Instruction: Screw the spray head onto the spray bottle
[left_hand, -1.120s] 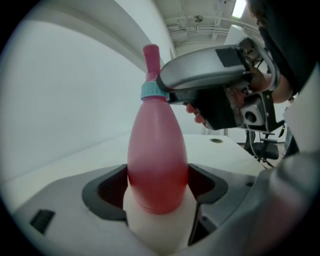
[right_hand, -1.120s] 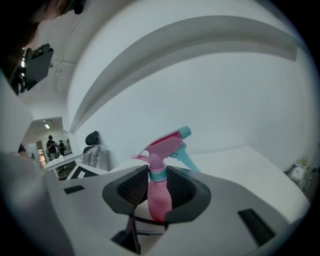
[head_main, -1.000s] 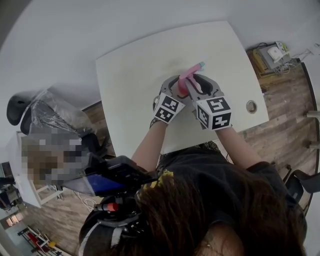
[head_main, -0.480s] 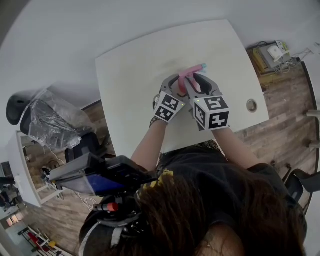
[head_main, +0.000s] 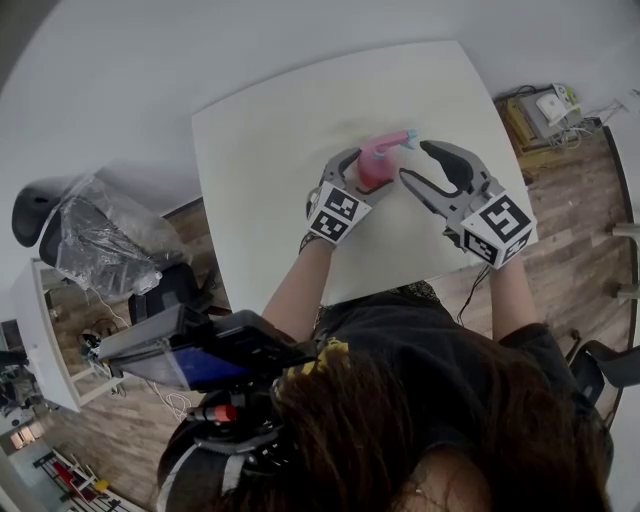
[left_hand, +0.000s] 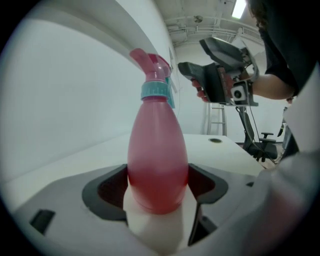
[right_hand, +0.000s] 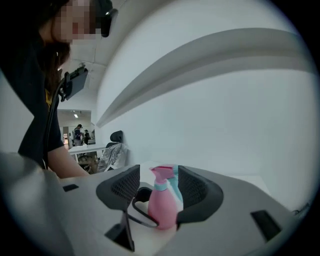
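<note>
Since the earlier frames the right gripper (head_main: 414, 162) has left the spray head and swung out to the centre right of the head view. Its jaws have just been opening and now stand spread, with nothing between them. In its own view the bottle appears framed by the jaws but stands beyond their tips, untouched. The left gripper (head_main: 358, 176) has not shifted: its jaws pinch the lower body of the pink bottle (left_hand: 157, 160), which stands upright on the white table (head_main: 260, 140), upper centre of the head view. The spray head (left_hand: 150, 60) sits on the neck, its teal collar (left_hand: 155, 90) level so far as we can tell.

We judge this a release between turns, or a final let-go; which, we cannot tell. For a further turn we advise keeping the left clamp firm, closing the right jaws on the collar rather than the nozzle, and turning about the bottle's axis.

We found no brand, label or legible writing on the bottle. The cube (head_main: 497, 228) on the right gripper, like its twin on the left, carries black-and-white square patterns only.
</note>
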